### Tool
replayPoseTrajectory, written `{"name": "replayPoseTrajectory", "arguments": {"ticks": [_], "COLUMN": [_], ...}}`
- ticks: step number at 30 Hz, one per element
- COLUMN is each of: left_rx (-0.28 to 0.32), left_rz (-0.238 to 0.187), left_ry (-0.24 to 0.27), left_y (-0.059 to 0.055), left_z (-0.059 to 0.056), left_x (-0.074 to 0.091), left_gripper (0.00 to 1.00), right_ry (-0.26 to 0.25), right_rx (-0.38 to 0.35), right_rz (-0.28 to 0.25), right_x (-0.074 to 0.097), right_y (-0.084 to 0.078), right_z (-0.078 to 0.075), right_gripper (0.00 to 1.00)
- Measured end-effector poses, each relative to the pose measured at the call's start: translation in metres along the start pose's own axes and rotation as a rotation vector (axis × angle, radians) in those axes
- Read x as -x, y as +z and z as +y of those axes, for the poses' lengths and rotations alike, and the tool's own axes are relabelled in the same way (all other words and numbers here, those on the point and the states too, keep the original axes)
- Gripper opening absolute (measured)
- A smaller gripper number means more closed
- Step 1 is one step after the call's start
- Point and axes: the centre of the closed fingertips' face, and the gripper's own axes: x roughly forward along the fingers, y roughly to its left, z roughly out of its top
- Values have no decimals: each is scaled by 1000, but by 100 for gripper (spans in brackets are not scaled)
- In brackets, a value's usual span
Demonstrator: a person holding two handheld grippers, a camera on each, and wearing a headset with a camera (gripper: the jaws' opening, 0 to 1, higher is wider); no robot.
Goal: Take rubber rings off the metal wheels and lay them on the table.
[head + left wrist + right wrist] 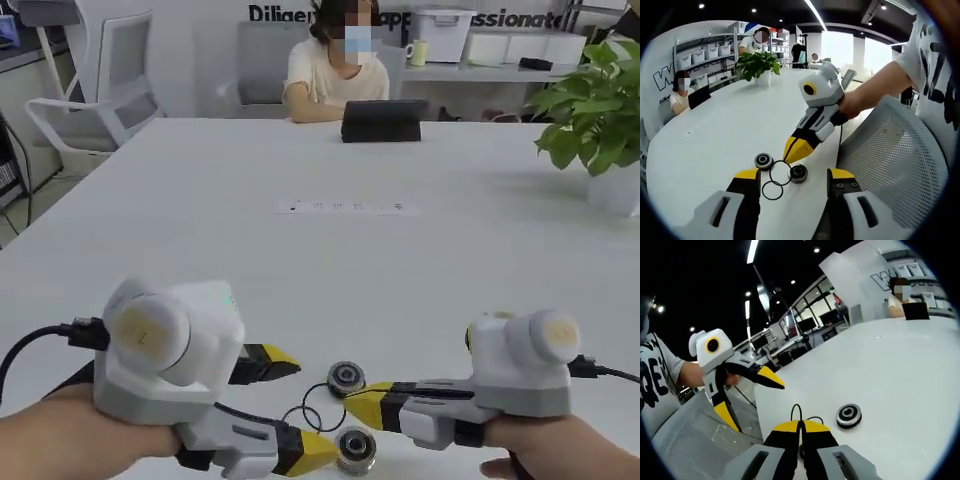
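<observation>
Ring A (pixel 771 175): thin black rubber ring, off both wheels, lying between them on the white surface (pixel 320 260). Its far edge sits at the tip of the right tool (pixel 365 395). The right tool's jaws are pressed together. In the right gripper view a black loop rises from between the tips, so I judge it pinches ring A by the edge; so thin a band gives no other purchase.

Ring B (pixel 772 200): flat on the surface just beside ring A, touching or overlapping it, free of both tools. Reads as laid down and done.

Far wheel (pixel 345 377) and near wheel (pixel 357 450): flat on their faces, apart, flanking the rings. Both show dark outer bands; cannot tell whether rubber remains on either.

Left tool (pixel 292 405): jaws spread wide, nothing between them, lower tip just beside the near wheel. Probably placed to steady or take that wheel.

Count: rings 2, wheels 2, tools 2
</observation>
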Motion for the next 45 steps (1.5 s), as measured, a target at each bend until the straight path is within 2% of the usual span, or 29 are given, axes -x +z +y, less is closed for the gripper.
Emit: {"name": "replayPoseTrajectory", "arguments": {"ticks": [9,21,28,35,45], "left_rx": [44,69,75,81,77], "left_rz": [-19,1,15,18,26], "left_ry": [50,89,98,107,101], "left_y": [-5,-21,-29,-31,-31], "left_z": [13,23,26,28,27], "left_x": [21,37,43,45,42], "left_gripper": [59,65,66,66,65], "right_ry": [27,40,33,21,5], "right_rx": [32,52,65,77,134], "right_rz": [64,147,190,218,249], "right_x": [-16,-29,-33,-35,-34], "right_y": [-2,-16,-25,-30,-33], "right_z": [2,1,-2,-4,-7], "right_gripper": [0,0,0,0,2]}}
